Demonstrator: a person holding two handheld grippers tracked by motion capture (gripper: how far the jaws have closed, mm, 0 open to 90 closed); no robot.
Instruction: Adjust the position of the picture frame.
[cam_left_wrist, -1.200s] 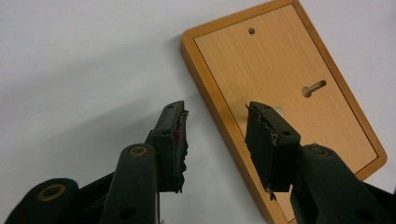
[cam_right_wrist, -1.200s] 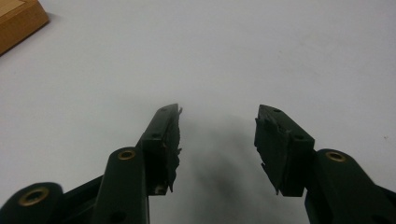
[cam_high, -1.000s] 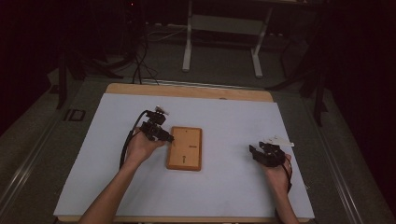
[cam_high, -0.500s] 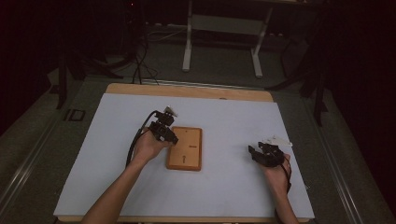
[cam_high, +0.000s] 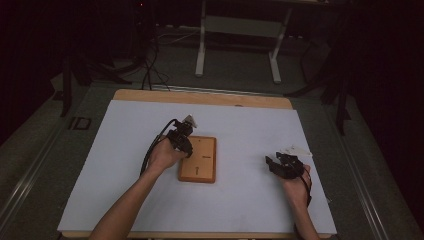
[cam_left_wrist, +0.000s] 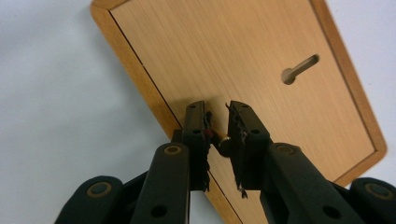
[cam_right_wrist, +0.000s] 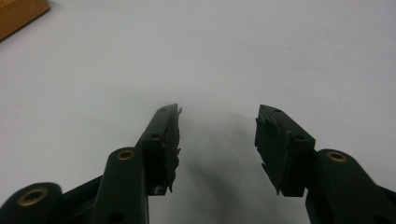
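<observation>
A flat wooden board (cam_high: 199, 160) with a raised rim lies in the middle of the white table cover (cam_high: 250, 125). In the left gripper view the board (cam_left_wrist: 243, 56) shows a keyhole slot (cam_left_wrist: 301, 69). My left gripper (cam_high: 187, 149) sits over the board's left edge. Its jaws (cam_left_wrist: 217, 109) stand nearly together, shut on a small brass-tipped pin (cam_left_wrist: 219, 138) just above the wood. Well apart from the board, on its right, my right gripper (cam_high: 270, 164) hangs low over the bare cover. Its jaws (cam_right_wrist: 217, 116) are wide open with nothing between them.
A corner of the board (cam_right_wrist: 16, 14) shows at the top left of the right gripper view. The wooden tabletop edge (cam_high: 200, 97) runs along the far side, with a white frame stand (cam_high: 237, 30) and cables on the dark floor behind.
My left gripper has moved right and slightly forward, from beside the board to over its left edge. The right gripper has barely shifted.
</observation>
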